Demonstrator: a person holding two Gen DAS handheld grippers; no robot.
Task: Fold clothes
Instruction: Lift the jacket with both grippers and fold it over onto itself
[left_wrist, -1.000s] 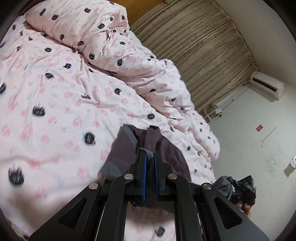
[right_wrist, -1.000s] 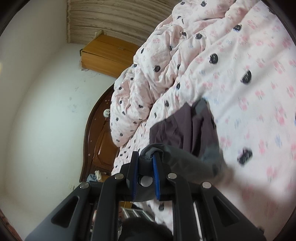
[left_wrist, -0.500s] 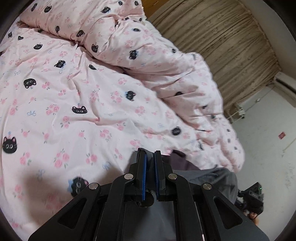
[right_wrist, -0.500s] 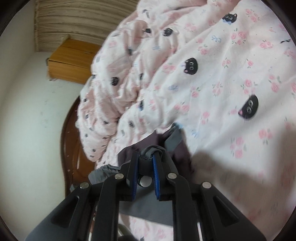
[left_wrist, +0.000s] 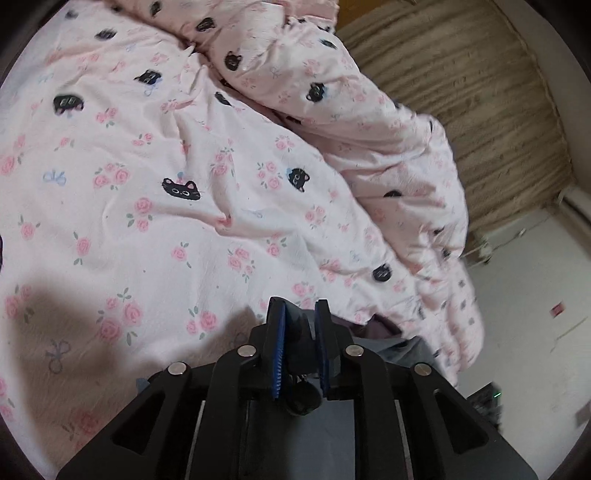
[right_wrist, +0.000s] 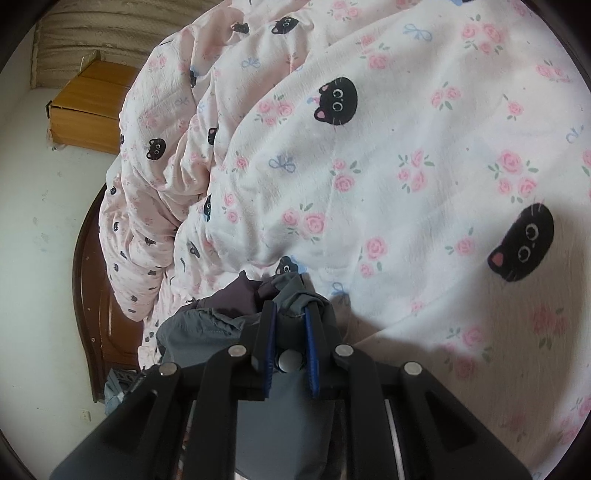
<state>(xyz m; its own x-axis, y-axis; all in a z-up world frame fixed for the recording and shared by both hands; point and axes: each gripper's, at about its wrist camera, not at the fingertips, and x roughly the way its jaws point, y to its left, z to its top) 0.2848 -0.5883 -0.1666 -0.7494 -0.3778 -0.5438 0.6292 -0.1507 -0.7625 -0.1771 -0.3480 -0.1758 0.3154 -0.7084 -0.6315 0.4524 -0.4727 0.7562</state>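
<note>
A grey garment (right_wrist: 207, 328) lies bunched at the near edge of a pink cat-print duvet (right_wrist: 406, 166). The right gripper (right_wrist: 290, 314) is clamped on a fold of it. The left gripper (left_wrist: 300, 314) is opening, dark cloth between its jaws. Folding looks early; flattening remains. No readable writing.

Soft, even daylight fills both fisheye views, with no glare. The pink quilt (left_wrist: 192, 206) looks bright and slightly washed out ahead of the jaws. A dark, soft-edged shadow (left_wrist: 59, 325) lies left of the left jaws; another dims the quilt right of the right jaws. Straight lines bend near the black round edges, and the curtain (left_wrist: 480, 110) far ahead right is smeared by blur.
</note>
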